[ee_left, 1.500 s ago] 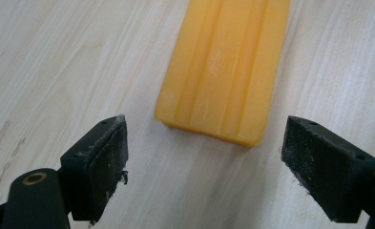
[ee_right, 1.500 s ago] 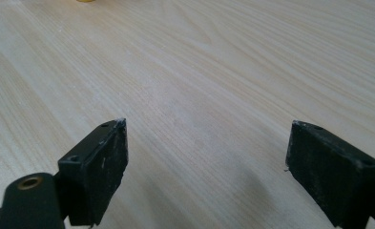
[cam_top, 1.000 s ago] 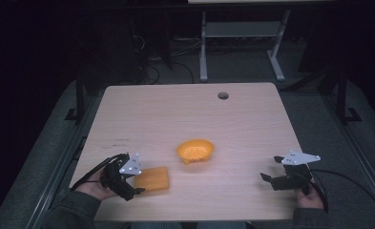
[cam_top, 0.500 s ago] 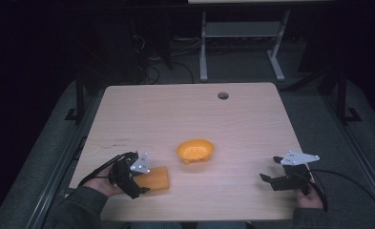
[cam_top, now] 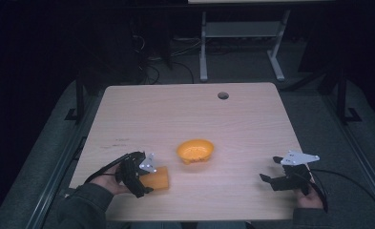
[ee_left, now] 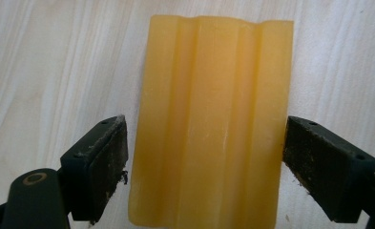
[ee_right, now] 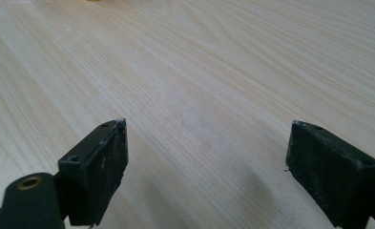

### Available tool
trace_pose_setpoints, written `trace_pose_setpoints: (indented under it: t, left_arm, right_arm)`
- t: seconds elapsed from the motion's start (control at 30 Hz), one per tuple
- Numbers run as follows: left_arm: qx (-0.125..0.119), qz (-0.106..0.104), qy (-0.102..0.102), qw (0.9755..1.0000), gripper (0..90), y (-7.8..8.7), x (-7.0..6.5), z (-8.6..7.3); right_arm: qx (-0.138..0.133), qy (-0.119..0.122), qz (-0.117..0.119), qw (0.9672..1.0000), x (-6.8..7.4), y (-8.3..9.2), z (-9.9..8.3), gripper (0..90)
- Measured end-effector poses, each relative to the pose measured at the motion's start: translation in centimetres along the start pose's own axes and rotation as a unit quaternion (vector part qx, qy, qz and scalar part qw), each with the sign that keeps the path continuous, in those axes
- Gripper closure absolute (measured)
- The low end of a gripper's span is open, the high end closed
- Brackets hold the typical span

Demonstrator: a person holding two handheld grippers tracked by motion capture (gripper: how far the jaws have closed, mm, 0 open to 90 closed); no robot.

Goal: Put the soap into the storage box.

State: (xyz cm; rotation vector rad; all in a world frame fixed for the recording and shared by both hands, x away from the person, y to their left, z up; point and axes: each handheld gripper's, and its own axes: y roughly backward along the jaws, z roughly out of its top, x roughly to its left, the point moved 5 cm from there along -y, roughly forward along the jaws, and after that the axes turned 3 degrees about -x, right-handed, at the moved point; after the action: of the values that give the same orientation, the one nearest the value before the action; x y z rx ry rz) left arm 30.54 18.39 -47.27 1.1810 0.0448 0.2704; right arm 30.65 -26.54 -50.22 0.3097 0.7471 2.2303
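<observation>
Left gripper (cam_top: 144, 183) near left corner of table (cam_top: 252, 119), jaws spread wide either side of ridged orange block (ee_left: 209, 124); block lies flat on wood between jaws, small gap each side, no contact; orange bowl (cam_top: 195, 150) upright near table middle, just right and far of block, apart from it; right gripper (cam_top: 267, 180) near right edge, jaws wide over bare wood, holding nothing; round hole (cam_top: 223, 95) at far side.

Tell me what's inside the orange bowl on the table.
From the high view, the orange bowl looks empty: just its own orange interior shows. The near wall's inside face is hidden by the rim, so something small there can't be excluded.
</observation>
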Motion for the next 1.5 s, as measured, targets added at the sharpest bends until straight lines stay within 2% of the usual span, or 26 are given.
trace_pose_setpoints:
  t: [0.17, 0.6, 1.13, 1.27, 1.47, 1.5]
  left_arm:
    - [0.012, -0.003, -0.008, 0.9999, 15.3, -0.5, 0.0, 0.1]
    - [0.028, -0.017, -0.008, 0.9994, 15.7, -1.5, 0.2, 0.2]
    - [0.029, -0.030, -0.012, 0.9991, 18.3, -1.9, 0.3, 0.3]
    - [0.025, -0.036, -0.009, 0.9990, 19.7, -1.7, 0.3, 0.3]
    - [0.022, -0.035, -0.006, 0.9991, 20.6, -1.5, 0.2, 0.2]
    - [0.012, -0.033, 0.001, 0.9994, 20.7, -1.5, 0.3, 0.1]
  right_arm:
    - [0.001, 0.000, 0.001, 1.0000, 0.0, 0.0, 0.0, 13.7]
    - [0.000, 0.002, 0.001, 1.0000, 0.1, 0.0, 0.0, 13.7]
    - [0.000, 0.004, 0.001, 1.0000, 0.0, 0.0, 0.1, 13.7]
    - [-0.001, 0.003, 0.001, 1.0000, 0.1, 0.0, 0.1, 13.7]
    - [-0.002, 0.003, 0.000, 1.0000, 0.0, 0.1, 0.1, 13.7]
    - [-0.002, 0.000, 0.000, 1.0000, 0.0, 0.1, 0.0, 13.7]
